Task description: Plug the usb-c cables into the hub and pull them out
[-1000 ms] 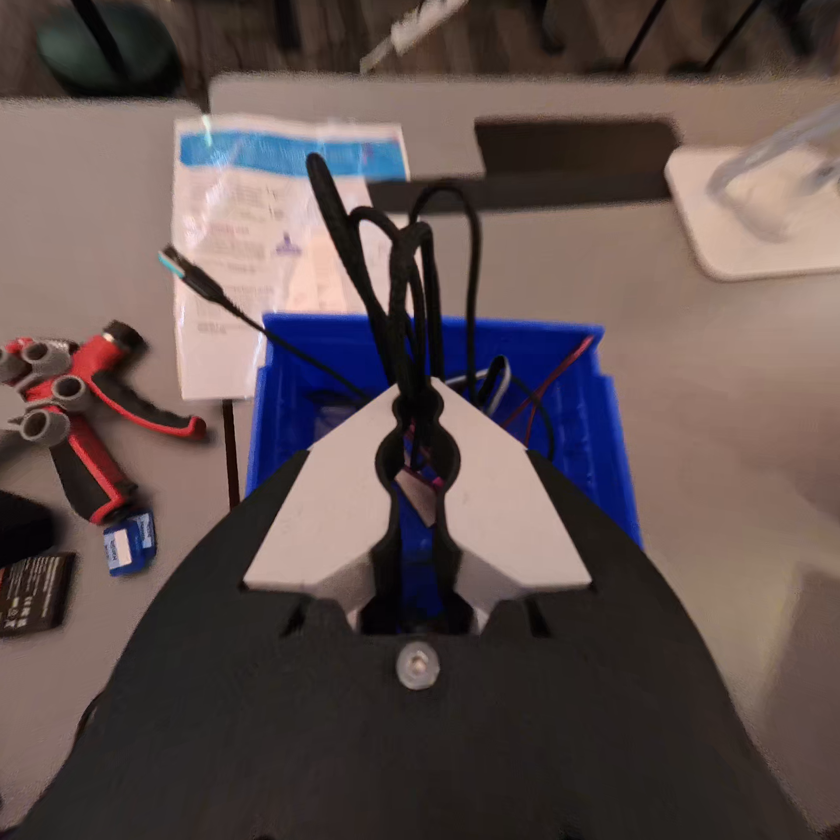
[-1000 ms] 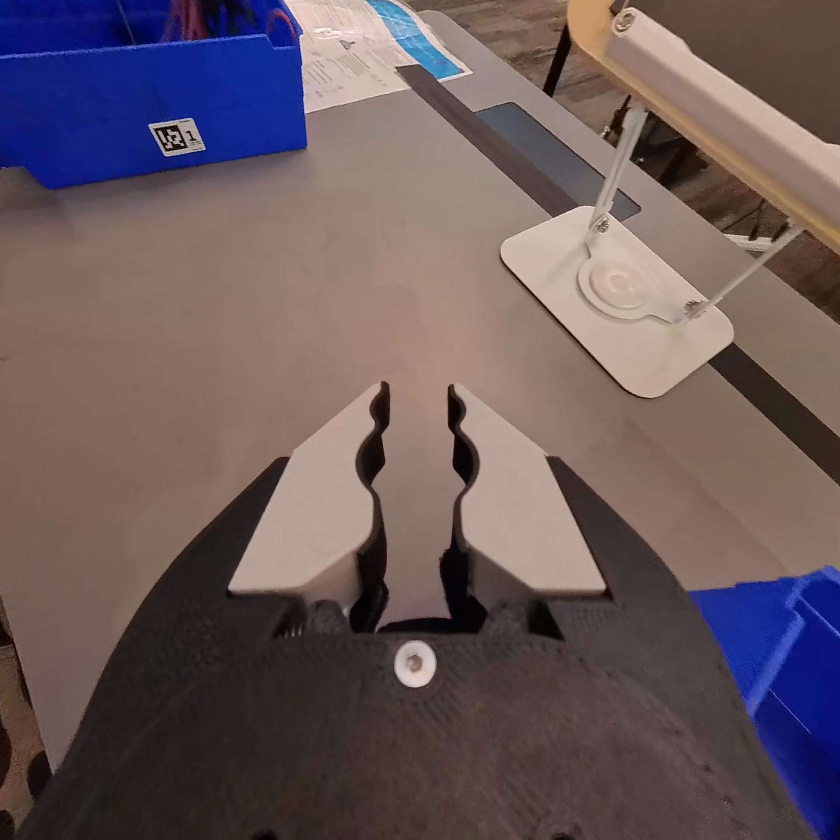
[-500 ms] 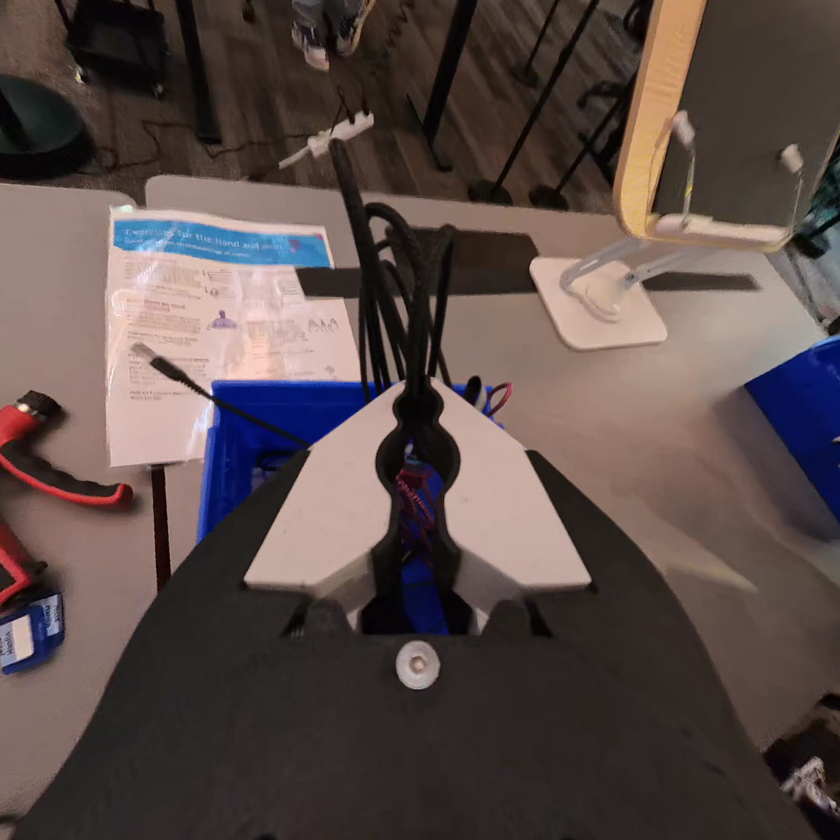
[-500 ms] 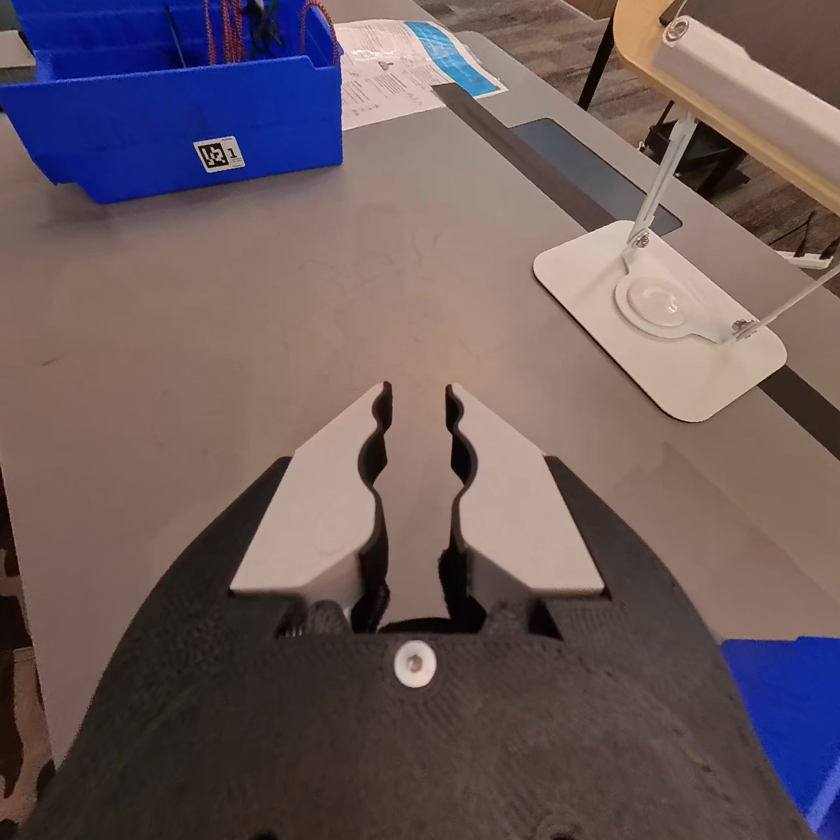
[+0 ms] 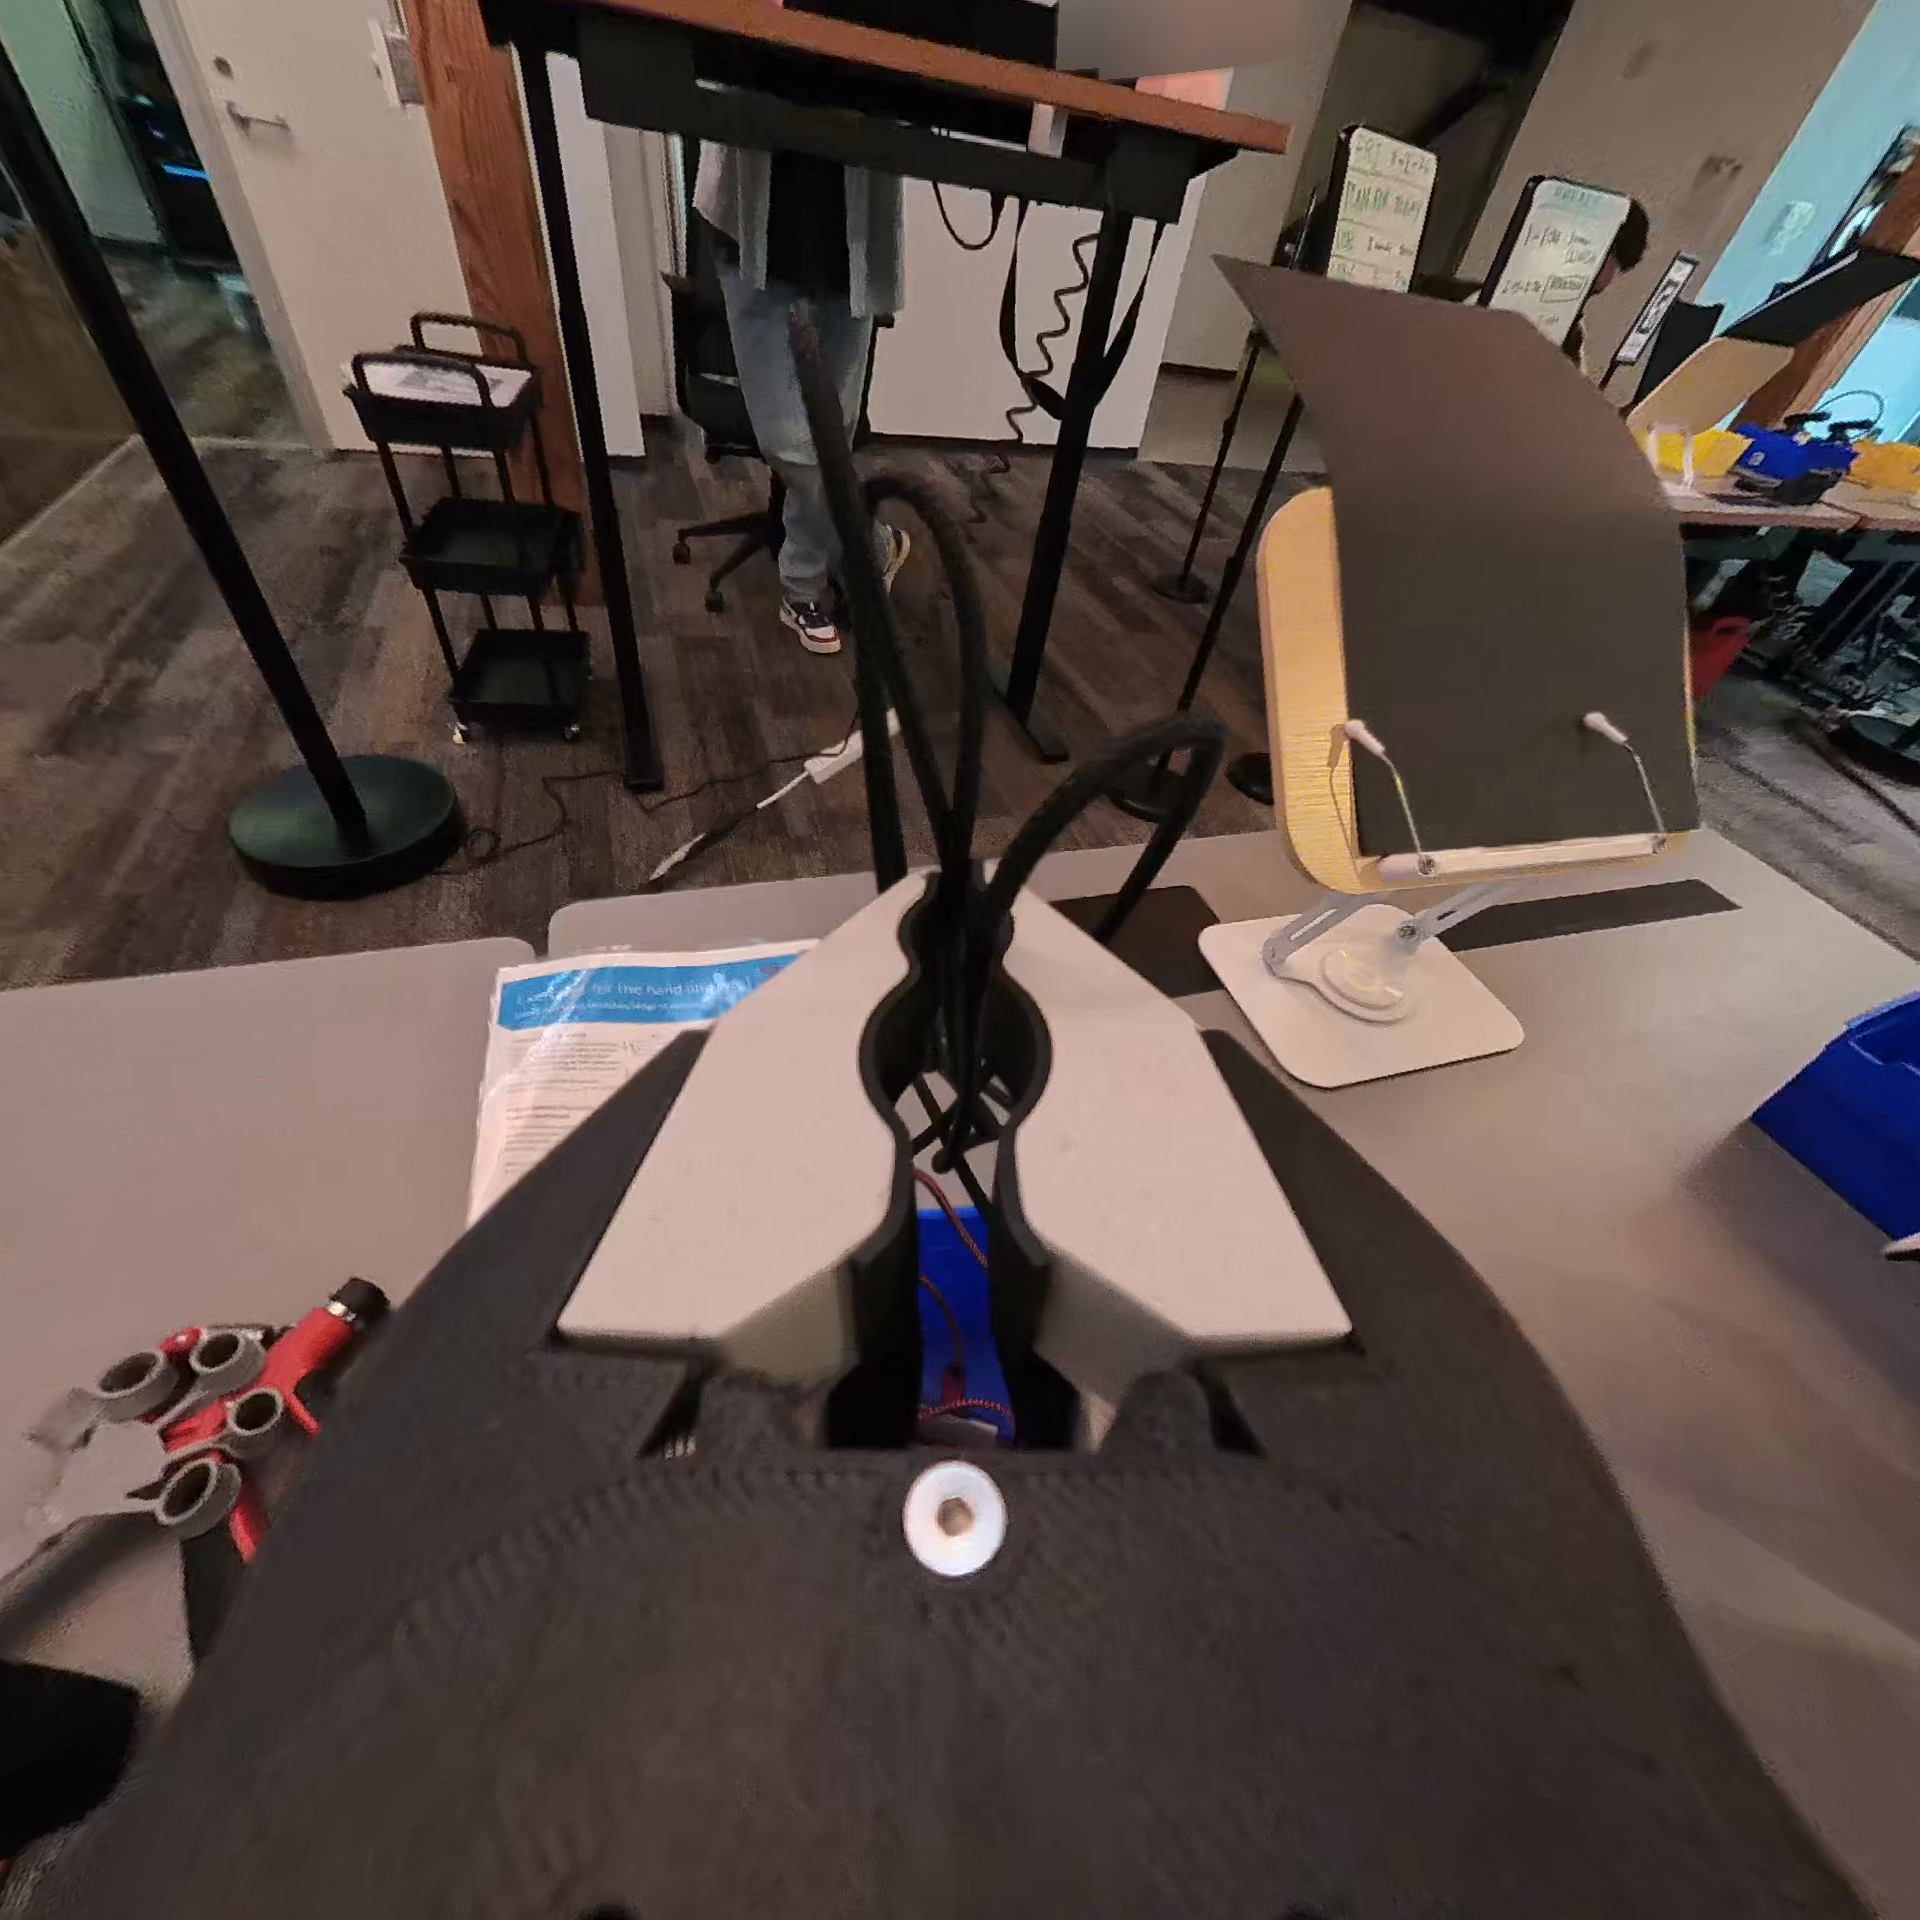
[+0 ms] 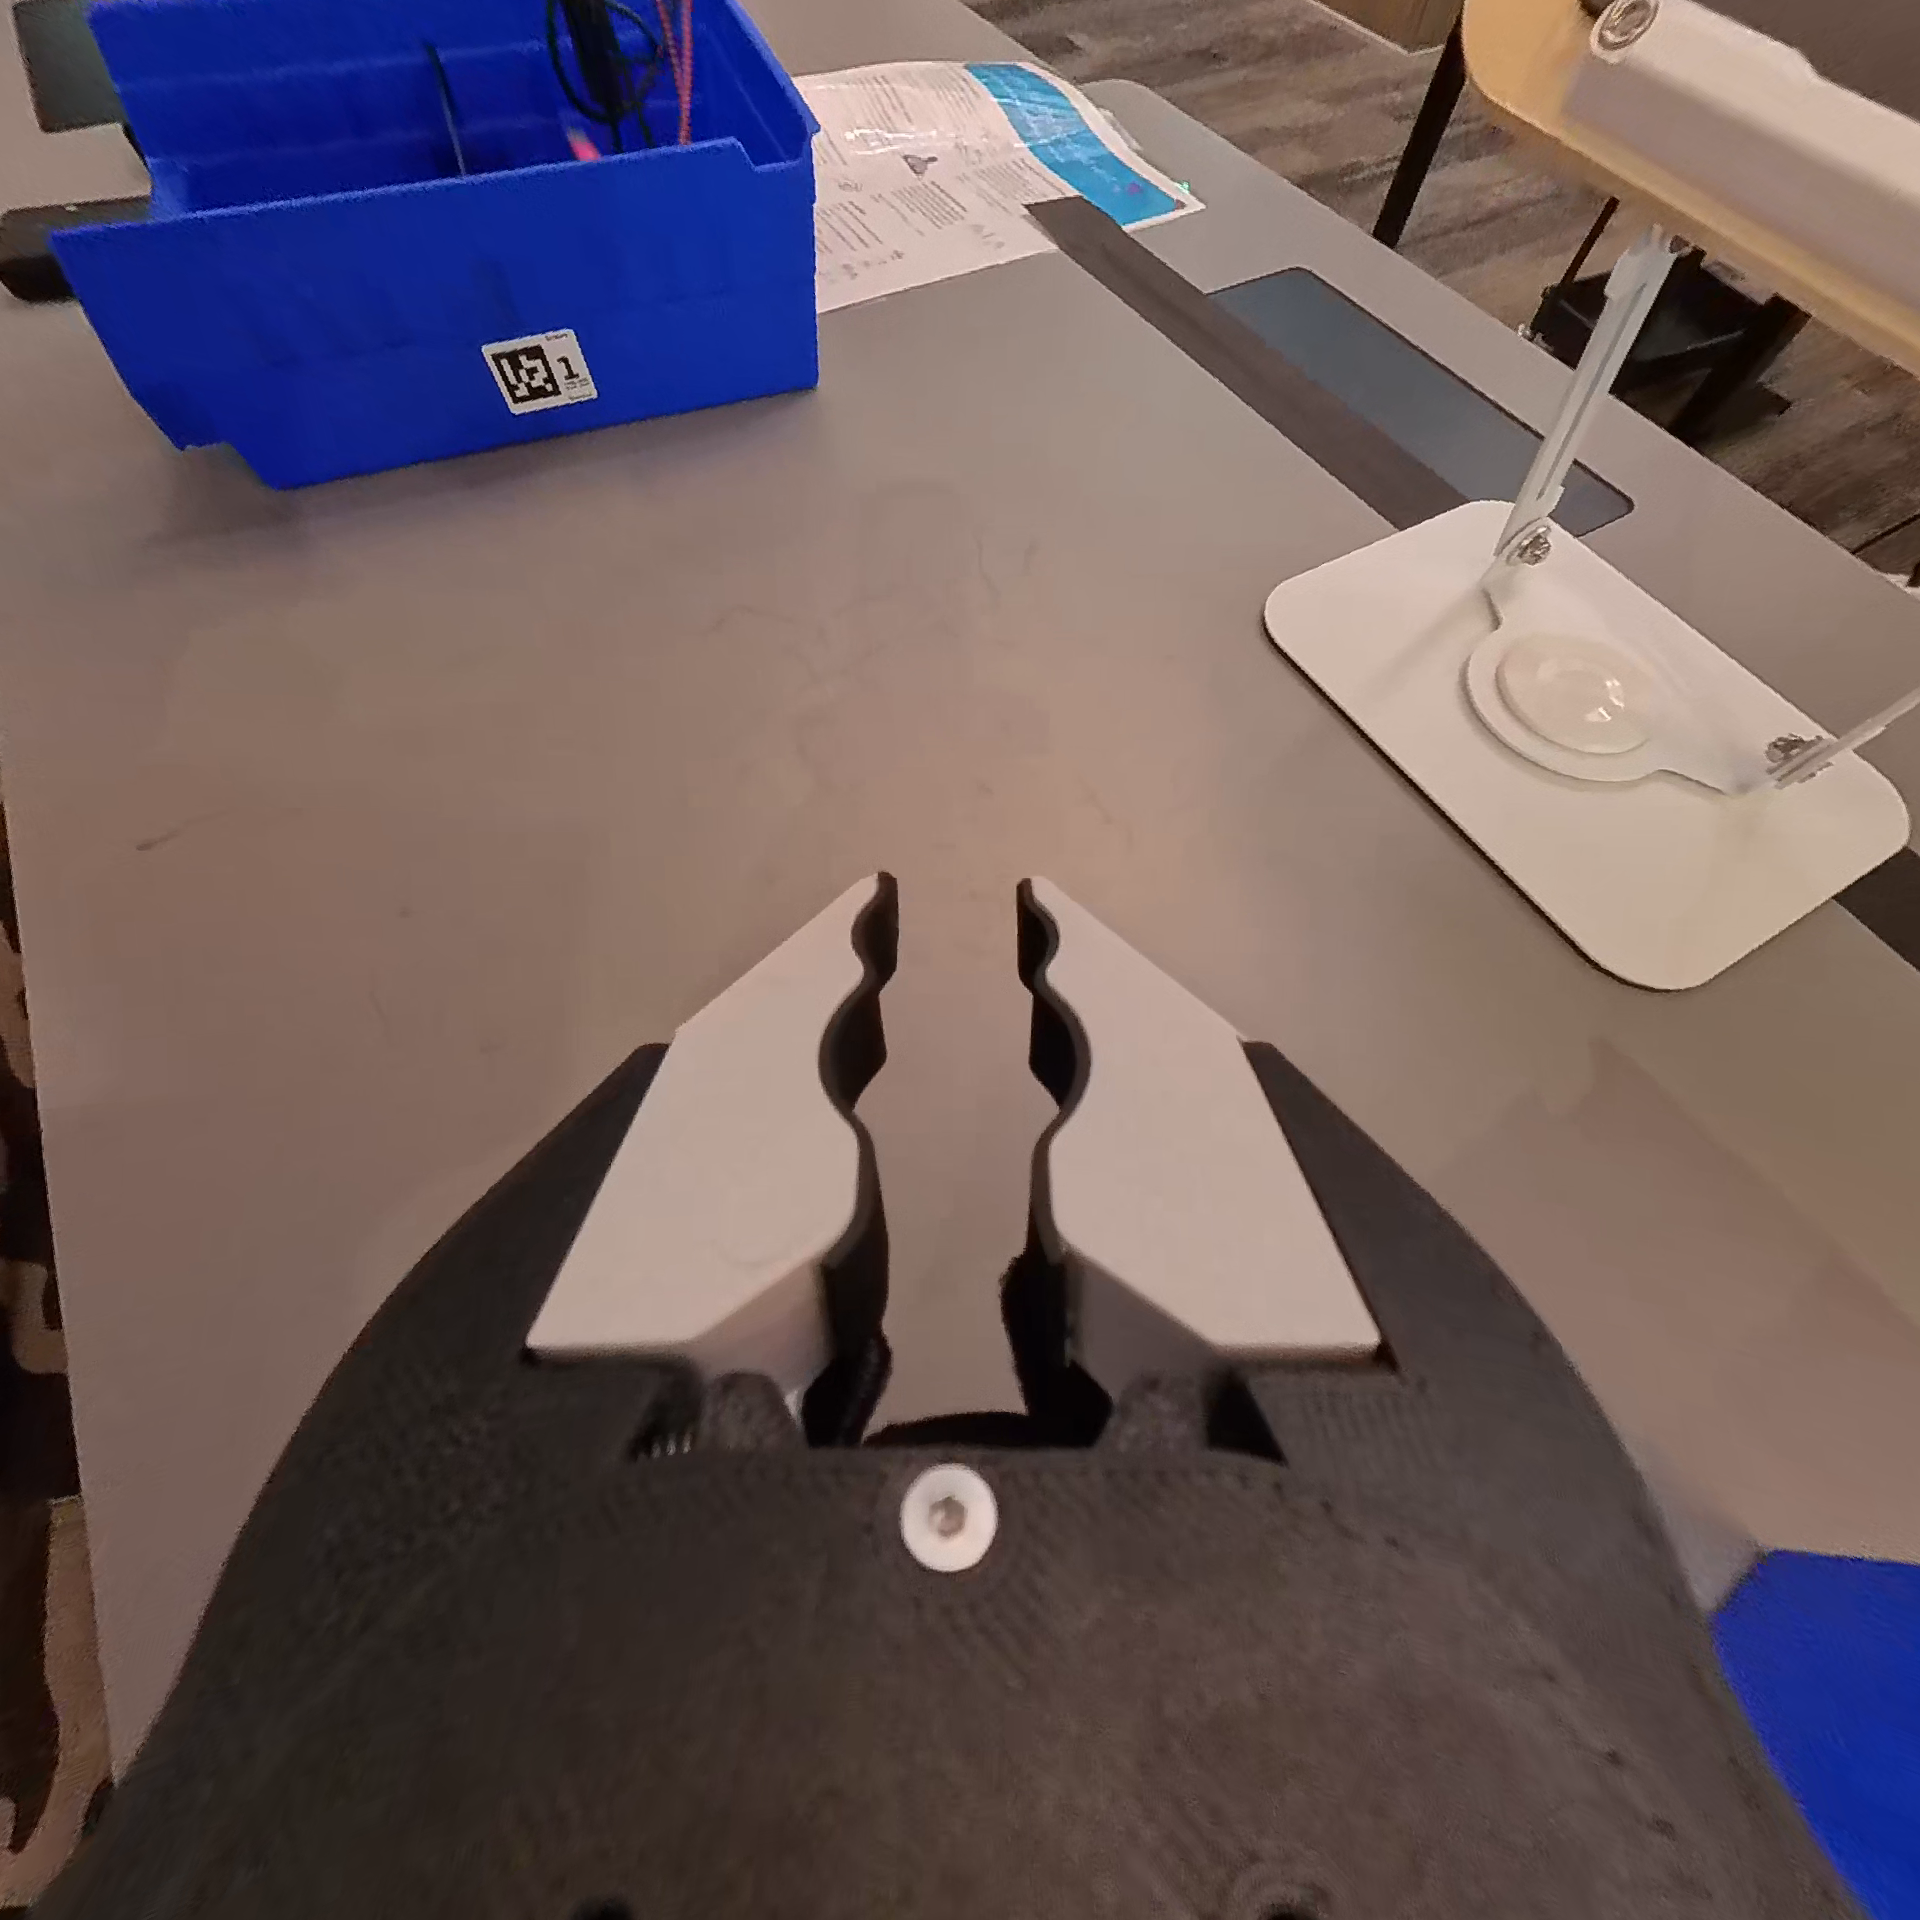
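One bundle of black cables (image 5: 940, 727) clenched upright in left gripper (image 5: 956, 914), above blue bin (image 6: 457, 281); right gripper (image 6: 954, 894) released, empty, well apart.

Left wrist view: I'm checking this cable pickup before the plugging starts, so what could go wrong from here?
1. The left gripper is shut on several looped black braided cables at once, so no single plug is isolated; the loops may tangle or slip.
2. Strands trail down towards the blue plastic bin, so lifting might snag its red wires.
3. No hub shows, and the right gripper hangs open and empty.
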Tool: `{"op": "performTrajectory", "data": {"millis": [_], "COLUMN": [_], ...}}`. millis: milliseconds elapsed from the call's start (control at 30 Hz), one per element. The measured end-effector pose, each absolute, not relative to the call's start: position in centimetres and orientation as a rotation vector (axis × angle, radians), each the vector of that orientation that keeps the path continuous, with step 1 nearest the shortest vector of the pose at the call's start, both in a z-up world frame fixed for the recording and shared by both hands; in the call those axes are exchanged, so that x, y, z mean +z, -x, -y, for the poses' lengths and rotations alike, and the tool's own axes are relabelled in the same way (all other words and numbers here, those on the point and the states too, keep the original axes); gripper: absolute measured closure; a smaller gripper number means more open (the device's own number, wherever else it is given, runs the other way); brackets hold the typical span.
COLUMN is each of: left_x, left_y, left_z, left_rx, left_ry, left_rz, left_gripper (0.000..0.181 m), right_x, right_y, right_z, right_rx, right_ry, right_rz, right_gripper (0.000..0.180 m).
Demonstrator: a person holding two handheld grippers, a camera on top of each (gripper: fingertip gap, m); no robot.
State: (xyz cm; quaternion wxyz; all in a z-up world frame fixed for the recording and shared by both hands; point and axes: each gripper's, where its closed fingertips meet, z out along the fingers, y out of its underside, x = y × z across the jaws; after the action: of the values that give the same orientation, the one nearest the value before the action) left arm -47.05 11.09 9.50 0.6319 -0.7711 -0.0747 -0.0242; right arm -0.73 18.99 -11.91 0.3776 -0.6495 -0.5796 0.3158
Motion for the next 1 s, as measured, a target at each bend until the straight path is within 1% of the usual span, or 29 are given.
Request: {"op": "performTrajectory", "data": {"millis": [133,200,367,433,500,600,700,800,1000], "left_x": [11.3,12.3,11.0,9.8,5.9,2.4,1.1,2.2,7.3], "left_y": [46.6,45.5,44.0,43.5,42.3,41.2,40.1,40.6,42.7], "left_z": [-10.9,-10.7,-10.2,-10.0,-9.9,-9.5,-8.7,-7.9,-7.4], "left_rx": [0.017,-0.025,0.007,0.024,-0.006,-0.012,-0.044,-0.012,0.059], "left_ry": [1.769,1.742,1.829,1.911,2.104,2.216,2.248,2.198,2.081], "left_rz": [0.128,0.107,0.035,-0.004,-0.076,-0.141,-0.176,-0.145,-0.066], "left_gripper": [0.180,0.180,0.180,0.179,0.179,0.179,0.179,0.179,0.180], "right_x": [-12.7,-13.0,-13.6,-14.1,-14.6,-15.0,-15.4,-16.0,-16.5], "right_y": [1.2,1.4,1.8,2.0,2.3,2.9,3.4,3.6,3.8], "right_z": [-19.0,-19.0,-18.9,-19.0,-19.0,-18.7,-18.6,-18.6,-19.0], "right_rx": [0.848,0.867,0.916,0.915,0.929,0.963,0.972,0.976,0.992], "right_ry": [1.665,1.668,1.654,1.662,1.660,1.655,1.646,1.639,1.620], "right_rz": [1.483,1.479,1.465,1.469,1.472,1.476,1.483,1.489,1.471], "right_gripper": [0.159,0.159,0.160,0.160,0.160,0.159,0.159,0.158,0.159]}}
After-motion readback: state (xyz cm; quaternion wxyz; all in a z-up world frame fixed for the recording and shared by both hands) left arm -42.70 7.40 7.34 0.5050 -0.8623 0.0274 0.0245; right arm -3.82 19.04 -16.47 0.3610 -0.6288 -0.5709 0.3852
